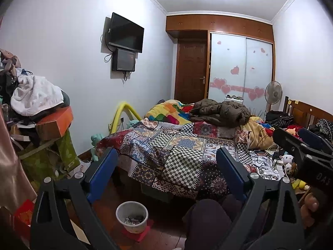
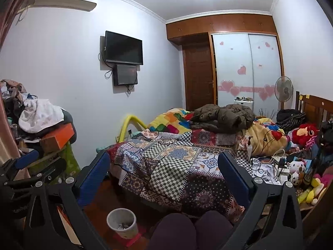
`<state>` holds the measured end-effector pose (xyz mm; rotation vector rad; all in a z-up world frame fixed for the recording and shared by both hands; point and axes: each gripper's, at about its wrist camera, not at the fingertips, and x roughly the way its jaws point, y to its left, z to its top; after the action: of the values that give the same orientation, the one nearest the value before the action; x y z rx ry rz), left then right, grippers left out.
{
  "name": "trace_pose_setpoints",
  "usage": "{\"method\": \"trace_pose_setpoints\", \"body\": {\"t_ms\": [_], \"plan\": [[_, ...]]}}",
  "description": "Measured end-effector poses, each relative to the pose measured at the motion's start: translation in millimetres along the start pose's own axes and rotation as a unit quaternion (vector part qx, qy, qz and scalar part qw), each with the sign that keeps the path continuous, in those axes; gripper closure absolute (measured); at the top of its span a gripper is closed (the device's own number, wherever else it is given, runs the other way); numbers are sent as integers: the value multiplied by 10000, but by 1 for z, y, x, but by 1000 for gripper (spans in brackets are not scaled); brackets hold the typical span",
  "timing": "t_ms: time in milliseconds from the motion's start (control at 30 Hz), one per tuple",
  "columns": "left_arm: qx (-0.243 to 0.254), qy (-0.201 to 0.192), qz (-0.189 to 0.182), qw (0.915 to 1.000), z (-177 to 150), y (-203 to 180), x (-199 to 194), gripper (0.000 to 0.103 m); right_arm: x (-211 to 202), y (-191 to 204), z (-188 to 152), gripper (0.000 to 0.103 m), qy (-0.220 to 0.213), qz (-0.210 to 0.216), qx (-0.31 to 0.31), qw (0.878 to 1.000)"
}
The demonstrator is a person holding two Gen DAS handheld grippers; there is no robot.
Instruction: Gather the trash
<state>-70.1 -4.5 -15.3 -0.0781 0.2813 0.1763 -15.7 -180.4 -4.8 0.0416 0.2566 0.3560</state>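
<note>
A small white waste bin (image 1: 132, 216) with some scraps inside stands on the wooden floor at the foot of the bed; it also shows in the right wrist view (image 2: 122, 223). My left gripper (image 1: 166, 158) is open and empty, held up in the air facing the bed. My right gripper (image 2: 164, 162) is open and empty too, beside it; it shows at the right edge of the left wrist view (image 1: 299, 139). The left gripper shows at the left edge of the right wrist view (image 2: 41, 162). No piece of trash stands out clearly.
A bed with a patchwork cover (image 1: 177, 145) carries a brown jacket (image 1: 220, 112), blankets, cables and soft toys (image 2: 299, 166). A pile of clothes and boxes (image 1: 37, 108) stands left. My knees (image 2: 193, 229) are below. A fan (image 1: 273, 92) and wardrobe stand behind.
</note>
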Motion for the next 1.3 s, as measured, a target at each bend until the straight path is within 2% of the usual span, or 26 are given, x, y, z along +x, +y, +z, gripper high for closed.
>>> {"method": "trace_pose_setpoints", "body": {"t_ms": [633,900,1000,1300], "plan": [[11,1,-13,10000,-2,1,-1,7,-1,-6,-4,0,47,-1,-65,10000],[-28,-27,-48,10000,-1,6,-3,5,-3,-5,-4,0,42,0,-88,10000],[-20,-46,-45,10000,0,7,-3,0,-2,-8,-3,0,41,30,-99,9999],[-14,-9,-113,9999,-1,9,-2,0,0,-9,-2,0,47,51,-112,9999]]}}
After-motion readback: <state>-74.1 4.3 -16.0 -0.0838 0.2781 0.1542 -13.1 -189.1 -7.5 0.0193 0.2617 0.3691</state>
